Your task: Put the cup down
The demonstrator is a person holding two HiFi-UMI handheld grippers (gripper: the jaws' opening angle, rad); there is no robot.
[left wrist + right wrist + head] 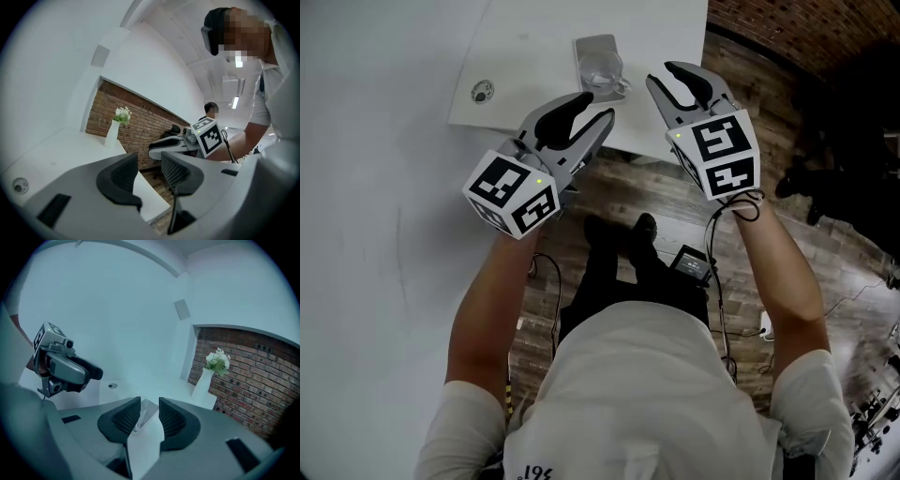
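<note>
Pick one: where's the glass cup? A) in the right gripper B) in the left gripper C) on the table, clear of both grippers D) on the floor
C: the glass cup stands on the white table, and the left gripper and right gripper are both open and apart from it.

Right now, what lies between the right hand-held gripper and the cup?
Nothing: in the head view only bare white table separates the right hand-held gripper from the cup; its jaws stand apart, empty.
</note>
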